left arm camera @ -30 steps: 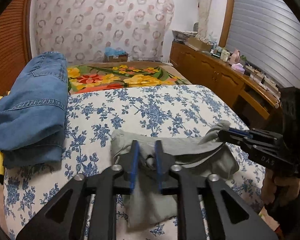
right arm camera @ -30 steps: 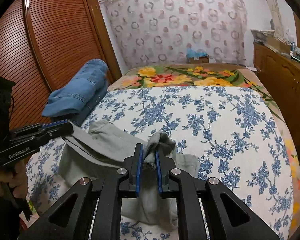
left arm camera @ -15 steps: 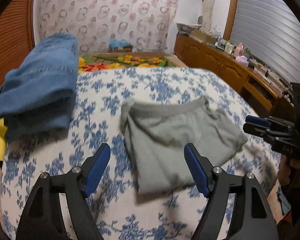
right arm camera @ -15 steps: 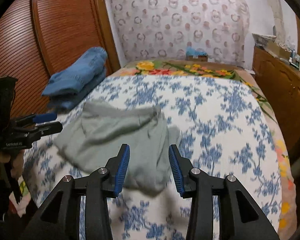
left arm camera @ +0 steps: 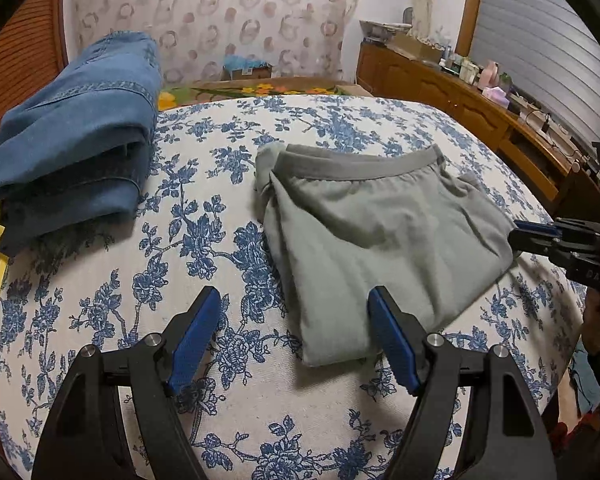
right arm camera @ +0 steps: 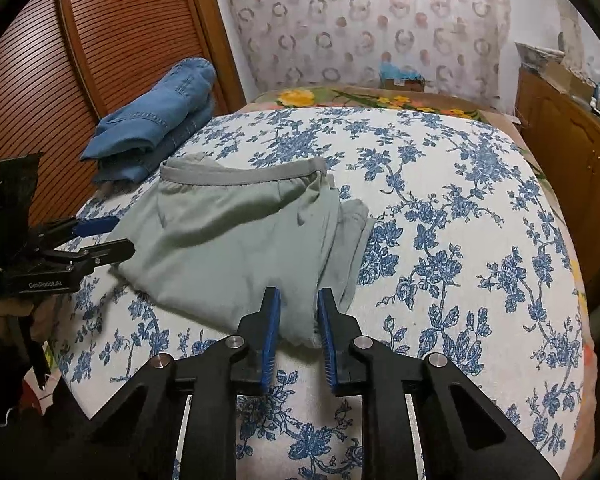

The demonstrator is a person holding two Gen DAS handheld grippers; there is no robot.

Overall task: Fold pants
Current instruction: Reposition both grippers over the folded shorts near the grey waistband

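Our left gripper (left arm camera: pixel 294 334) stands spread wide and holds nothing, its blue pads hanging just above the near-left corner of the grey pants (left arm camera: pixel 380 236). Our right gripper (right arm camera: pixel 298 334) is parted too, more narrowly, empty, with the near-right hem of the pants showing in the gap between its pads; we cannot tell whether the pads touch the cloth. The pants lie on the bed (right arm camera: pixel 460 200) as a compact folded bundle, waistband on the far side, layers stacked with one lower layer peeking out along the right edge. A folded pile of blue jeans (left arm camera: pixel 72 140) sits well apart on the left of the bed.

We judge the fold itself to be laid down and the cloth let go, so the step in hand is the finishing one. If we go on, the next move calls for tidying: pinching the loose right-hand layer and tucking it flush, or taking both near corners for one more fold toward the waistband, gripping all layers at once so none slides out
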